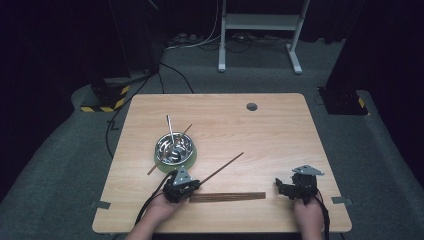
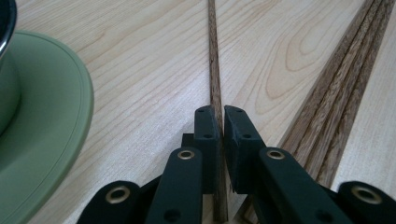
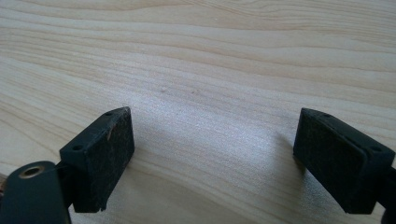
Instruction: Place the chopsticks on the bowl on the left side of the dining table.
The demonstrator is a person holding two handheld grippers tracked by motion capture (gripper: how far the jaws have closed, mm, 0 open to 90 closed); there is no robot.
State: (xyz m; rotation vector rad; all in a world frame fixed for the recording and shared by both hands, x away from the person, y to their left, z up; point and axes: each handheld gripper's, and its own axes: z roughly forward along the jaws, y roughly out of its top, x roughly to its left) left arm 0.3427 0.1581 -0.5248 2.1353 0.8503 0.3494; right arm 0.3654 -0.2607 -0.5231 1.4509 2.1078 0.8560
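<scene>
- High view: left gripper [image 1: 192,184] sits at the near left of the table [image 1: 280,130], clamped on a chopstick [image 1: 222,167] that angles up to the far right. Just right of it lies a bundle of chopsticks [image 1: 227,196]; the steel bowl [image 1: 174,147] is right behind.
- Left gripper view: jaws pinched tight on the chopstick [image 2: 215,88], green plate [image 2: 51,135] off to the left.
- Right gripper view: right gripper [image 3: 212,156] jaws spread wide over bare wood, holding nothing.

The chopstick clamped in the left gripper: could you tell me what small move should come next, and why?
Probably carry it over to the steel bowl. The left gripper is shut on the chopstick, and the bowl, standing on a green plate, already holds one chopstick and a metal utensil. More chopsticks lie on the table; the right gripper is open.
</scene>
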